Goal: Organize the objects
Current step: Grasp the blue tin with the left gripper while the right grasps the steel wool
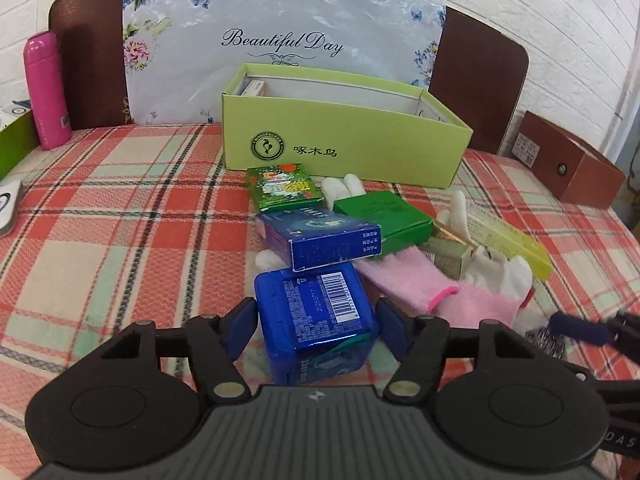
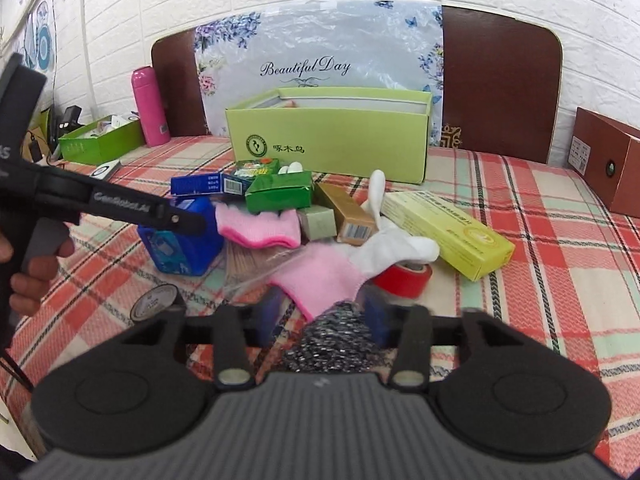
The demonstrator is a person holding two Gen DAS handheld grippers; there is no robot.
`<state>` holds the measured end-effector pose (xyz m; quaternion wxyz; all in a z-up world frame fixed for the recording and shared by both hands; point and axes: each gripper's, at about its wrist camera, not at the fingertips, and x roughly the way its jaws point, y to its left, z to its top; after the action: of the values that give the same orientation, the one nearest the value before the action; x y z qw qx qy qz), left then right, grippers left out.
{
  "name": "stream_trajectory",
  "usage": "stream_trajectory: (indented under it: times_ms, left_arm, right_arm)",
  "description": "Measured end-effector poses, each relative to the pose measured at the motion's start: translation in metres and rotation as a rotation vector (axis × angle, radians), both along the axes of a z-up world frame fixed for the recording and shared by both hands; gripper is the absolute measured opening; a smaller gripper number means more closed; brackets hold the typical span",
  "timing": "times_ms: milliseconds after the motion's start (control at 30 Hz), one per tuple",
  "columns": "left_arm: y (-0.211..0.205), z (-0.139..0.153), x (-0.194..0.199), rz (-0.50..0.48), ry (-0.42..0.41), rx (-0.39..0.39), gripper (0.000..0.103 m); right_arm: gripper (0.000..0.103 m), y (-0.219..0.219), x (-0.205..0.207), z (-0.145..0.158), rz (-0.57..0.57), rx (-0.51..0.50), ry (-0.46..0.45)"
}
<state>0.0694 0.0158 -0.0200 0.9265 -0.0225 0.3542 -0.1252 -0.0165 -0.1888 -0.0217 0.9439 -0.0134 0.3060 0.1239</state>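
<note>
- My left claw (image 1: 316,322) sits low over the plaid cloth (image 1: 120,208), with a shiny blue box (image 1: 312,312) between its fingers.
- The box lies tilted, barcode face up. The blue pads (image 1: 240,326) stand right at its two sides, but I cannot tell whether they press on it or only flank it.
- My right claw (image 2: 324,314) is half spread around a steel scourer (image 2: 336,340) that rests on the cloth.
- A strip of cloth shows between the scourer and the left-side pad, so nothing is pinched there. The pads are blurred.
- Just beyond the scourer lies a pink-and-white glove (image 2: 320,276), with a red tape roll (image 2: 402,280) beside it.
- Farther on is the pile: a dark blue carton (image 1: 320,240), two green cartons, a second pink glove (image 1: 404,280) and a long yellow box (image 2: 448,232).
- An open light-green box (image 1: 340,148) stands behind the pile, against the flowered panel, with something small in its far left corner.
- A pink flask (image 1: 46,88) stands upright well off to the left.
- In the right wrist view, a hand (image 2: 36,276) grips the handle of my left claw.
</note>
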Motion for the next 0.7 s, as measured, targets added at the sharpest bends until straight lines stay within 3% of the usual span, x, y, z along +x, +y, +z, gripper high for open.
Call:
stream_trajectory:
  times_ms: [133,533,667,700]
  left_arm:
    - [0.010,-0.001,-0.007,0.004,0.007,0.002,0.068]
    - [0.010,-0.003,-0.002,0.035,0.012,-0.003,0.067]
    - [0.010,-0.005,0.002,0.044,0.028,-0.010,0.067]
    - [0.009,-0.006,0.003,0.045,0.029,-0.005,0.067]
  right_arm:
    - [0.068,0.000,-0.006,-0.010,-0.041,-0.052,0.041]
    - [0.073,-0.011,-0.012,-0.018,-0.179,-0.057,0.109]
    - [0.071,-0.017,-0.013,-0.018,-0.215,-0.014,0.120]
    - [0.065,-0.018,-0.013,-0.019,-0.219,-0.009,0.120]
